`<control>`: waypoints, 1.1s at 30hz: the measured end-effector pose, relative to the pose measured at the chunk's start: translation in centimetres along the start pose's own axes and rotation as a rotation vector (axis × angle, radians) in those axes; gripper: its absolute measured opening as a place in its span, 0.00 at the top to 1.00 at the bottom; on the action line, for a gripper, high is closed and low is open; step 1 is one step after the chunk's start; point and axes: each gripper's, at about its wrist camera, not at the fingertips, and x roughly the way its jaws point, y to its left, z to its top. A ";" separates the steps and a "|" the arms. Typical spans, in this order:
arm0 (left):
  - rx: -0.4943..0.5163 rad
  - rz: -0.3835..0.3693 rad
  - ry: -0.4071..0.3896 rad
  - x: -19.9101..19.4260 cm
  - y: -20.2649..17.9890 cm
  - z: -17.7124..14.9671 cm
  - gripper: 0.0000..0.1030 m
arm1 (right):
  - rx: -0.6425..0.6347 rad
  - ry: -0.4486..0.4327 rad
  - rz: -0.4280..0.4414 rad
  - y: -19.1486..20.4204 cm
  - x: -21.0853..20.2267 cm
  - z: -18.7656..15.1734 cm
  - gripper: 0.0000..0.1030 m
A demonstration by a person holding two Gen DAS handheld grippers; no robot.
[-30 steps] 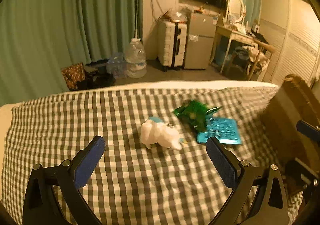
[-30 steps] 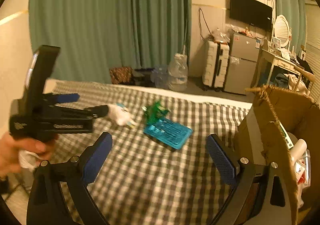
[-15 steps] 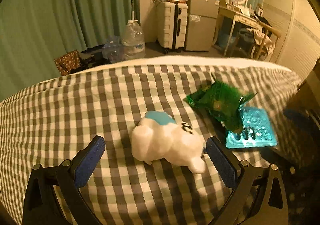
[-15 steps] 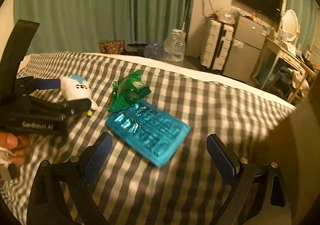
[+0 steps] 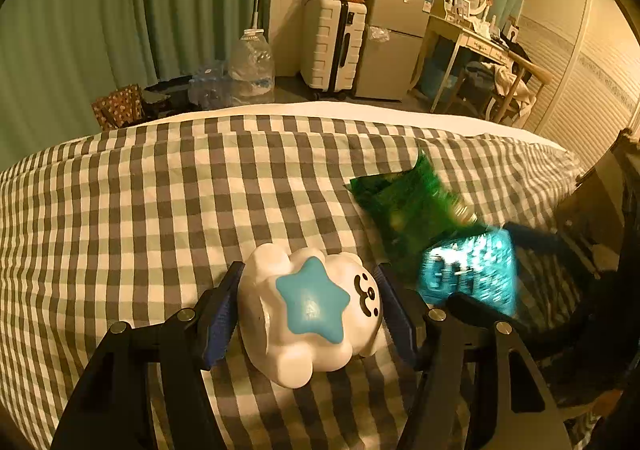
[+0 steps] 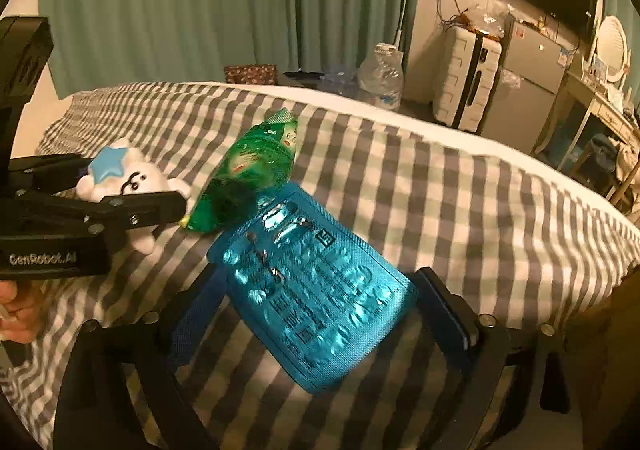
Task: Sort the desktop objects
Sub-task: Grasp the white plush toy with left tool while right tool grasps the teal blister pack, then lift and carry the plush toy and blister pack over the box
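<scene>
A white cloud-shaped toy (image 5: pixel 308 310) with a blue star lies on the checked cloth. My left gripper (image 5: pixel 308 270) has its jaws closing on it, and both blue pads touch its sides. The right wrist view shows the same toy (image 6: pixel 136 178) between the left gripper's fingers (image 6: pixel 160 206). A blue blister pack (image 6: pixel 320 290) lies between the fingers of my right gripper (image 6: pixel 320 272). Those jaws are closing, with a gap still showing at the left pad. A green snack packet (image 6: pixel 256 174) overlaps the pack's far end. Both look blurred in the left wrist view, the pack (image 5: pixel 468 274) and the packet (image 5: pixel 404 214).
The checked cloth (image 5: pixel 160 210) covers the whole surface, with its far edge ahead. A brown cardboard box (image 6: pixel 600 330) stands at the right edge. Beyond the far edge are a water jug (image 5: pixel 252 62), a suitcase (image 5: pixel 332 42) and a small fridge (image 5: pixel 396 50). A person's hand (image 6: pixel 16 314) holds the left gripper.
Both grippers came down and forward. The left jaws narrowed onto the white toy, which now shows its star on top. The right fingers now straddle the blue blister pack.
</scene>
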 end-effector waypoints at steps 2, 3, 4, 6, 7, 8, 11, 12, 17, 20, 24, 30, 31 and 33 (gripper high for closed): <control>-0.015 -0.007 -0.002 -0.3 0.1 0.1 0.36 | 0.029 -0.005 0.012 0.1 -0.6 -0.4 0.26; -0.018 -0.002 -0.004 -0.5 0.1 0.1 0.36 | 0.046 -0.008 0.018 0.1 -0.9 -0.5 0.37; -0.020 0.003 -0.005 -0.7 0.1 0.0 0.36 | 0.061 -0.008 0.020 0.1 -1.2 -0.7 0.46; -0.036 0.001 -0.007 -1.2 0.4 -0.1 0.36 | 0.083 -0.005 0.026 0.1 -1.7 -0.8 0.59; -0.045 -0.005 -0.007 -1.5 0.6 -0.2 0.36 | 0.096 -0.004 0.033 0.0 -1.9 -0.8 0.67; -0.051 -0.005 -0.009 -1.7 0.6 -0.2 0.36 | 0.109 -0.008 0.042 -0.1 -2.1 -0.7 0.71; -0.060 -0.001 -0.019 -2.7 0.7 -0.3 0.36 | 0.123 -0.012 0.060 0.1 -2.8 -0.7 0.82; -0.065 -0.002 -0.026 -3.2 0.9 -0.4 0.36 | 0.123 -0.016 0.061 0.2 -3.0 -0.7 0.84; -0.094 0.008 -0.059 -5.8 1.4 -0.6 0.36 | 0.133 -0.048 0.049 0.6 -4.9 -0.6 0.92; -0.109 0.021 -0.082 -7.3 1.7 -0.5 0.36 | 0.135 -0.077 0.039 0.7 -6.2 -0.4 0.95; -0.110 0.030 -0.123 -9.4 1.4 -0.2 0.36 | 0.127 -0.125 0.011 1.3 -7.9 0.4 0.99; -0.088 0.027 -0.177 -11.7 0.3 0.5 0.36 | 0.128 -0.161 -0.007 1.3 -9.6 1.1 1.00; -0.086 0.021 -0.182 -11.9 0.1 0.6 0.36 | 0.128 -0.160 -0.010 1.4 -9.9 1.1 1.00; -0.085 0.014 -0.194 -12.5 0.0 0.9 0.36 | 0.130 -0.166 -0.017 1.4 -10.6 1.0 1.00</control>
